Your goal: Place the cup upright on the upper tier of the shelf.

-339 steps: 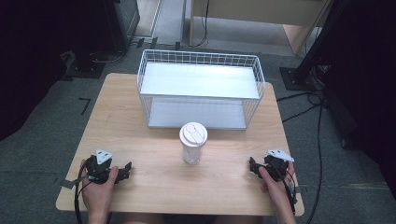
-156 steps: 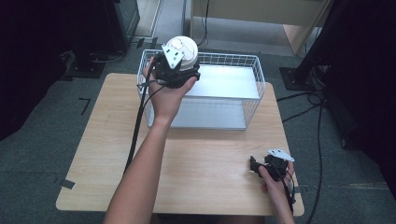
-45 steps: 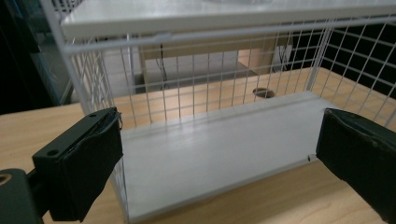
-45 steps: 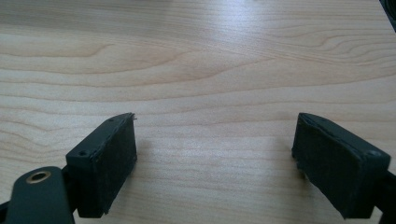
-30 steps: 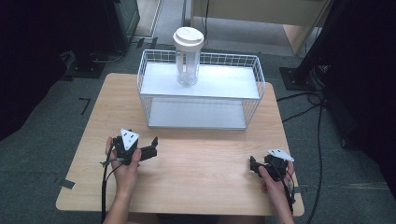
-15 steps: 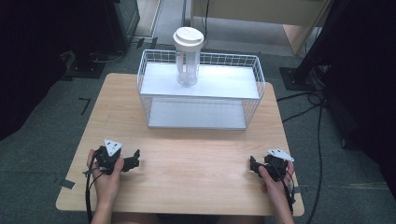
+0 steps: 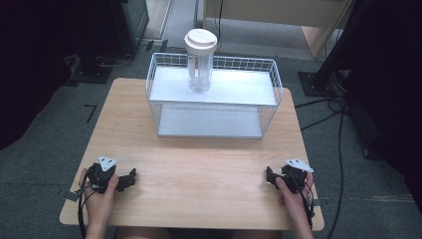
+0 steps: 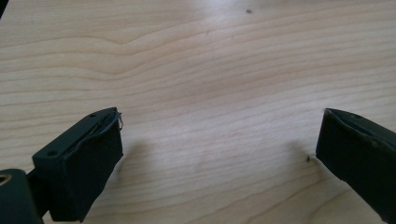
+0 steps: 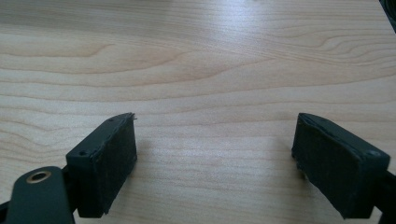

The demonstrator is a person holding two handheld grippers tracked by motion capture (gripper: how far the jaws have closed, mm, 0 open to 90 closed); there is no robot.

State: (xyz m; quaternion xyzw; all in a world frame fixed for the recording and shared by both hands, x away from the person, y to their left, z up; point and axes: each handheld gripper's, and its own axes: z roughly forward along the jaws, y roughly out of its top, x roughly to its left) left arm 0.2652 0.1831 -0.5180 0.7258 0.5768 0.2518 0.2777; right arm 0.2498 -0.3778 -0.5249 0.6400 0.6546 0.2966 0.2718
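A clear ribbed cup with a white lid (image 7: 200,59) stands upright on the top shelf of a white wire rack (image 7: 214,97) at the back of the wooden table (image 7: 199,169). My left gripper (image 7: 130,178) rests on the table near its front left corner, held by a hand; in the left gripper view (image 8: 219,140) its jaws stand wide apart over bare wood. My right gripper (image 7: 268,176) lies near the front right corner, also open, with nothing between its jaws in the right gripper view (image 9: 215,140).
The rack has a lower shelf (image 7: 209,122) under the top one. Cables (image 7: 338,129) run over the grey floor to the right of the table. Dark equipment stands at the left and right edges of the high view.
The left hand has drawn its gripper back and left, down to the table's front left corner. The cup stays on the rack. The right gripper has not moved.
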